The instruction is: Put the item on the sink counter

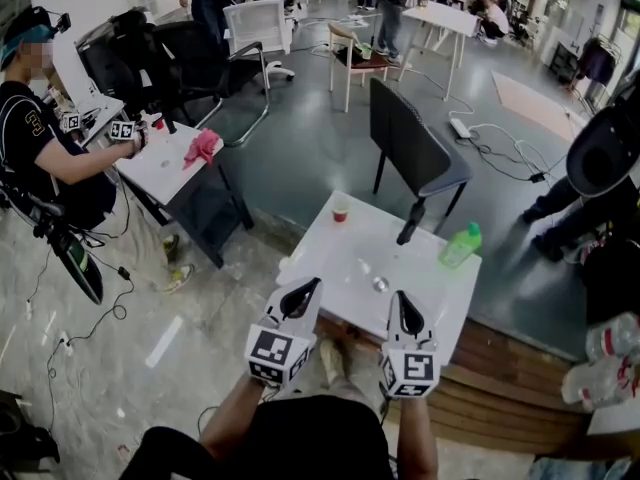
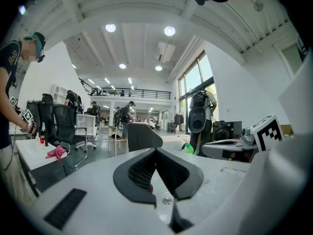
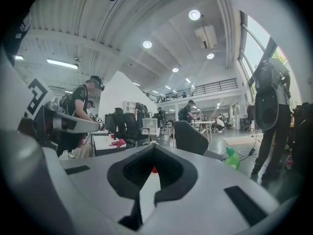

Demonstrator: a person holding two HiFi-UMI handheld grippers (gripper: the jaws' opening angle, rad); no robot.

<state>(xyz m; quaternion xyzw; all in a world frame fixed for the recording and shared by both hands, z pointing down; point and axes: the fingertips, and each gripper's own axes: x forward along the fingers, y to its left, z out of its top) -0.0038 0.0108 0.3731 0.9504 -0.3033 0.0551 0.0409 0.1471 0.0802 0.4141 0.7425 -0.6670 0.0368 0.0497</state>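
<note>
In the head view a white counter (image 1: 430, 303) carries a red cup (image 1: 340, 211), a black faucet-like post (image 1: 410, 221), a green bottle (image 1: 460, 245) and a small round metal drain (image 1: 380, 284). My left gripper (image 1: 312, 285) hovers over the counter's near edge, shut and holding nothing. My right gripper (image 1: 403, 297) hangs beside it, also shut and empty. In the left gripper view the jaws (image 2: 156, 152) meet, with the drain (image 2: 167, 199) showing below them and the green bottle (image 2: 188, 147) beyond. In the right gripper view the closed jaws (image 3: 154, 148) frame the red cup (image 3: 154, 170); the green bottle (image 3: 234, 158) stands to the right.
A black chair (image 1: 420, 153) stands behind the counter. At the left a person works at another white table (image 1: 160, 168) with a pink cloth (image 1: 200, 148) on it. Plastic bottles (image 1: 612, 358) lie at the right, cables (image 1: 500, 143) run across the floor, and a wooden step (image 1: 500, 388) borders the counter.
</note>
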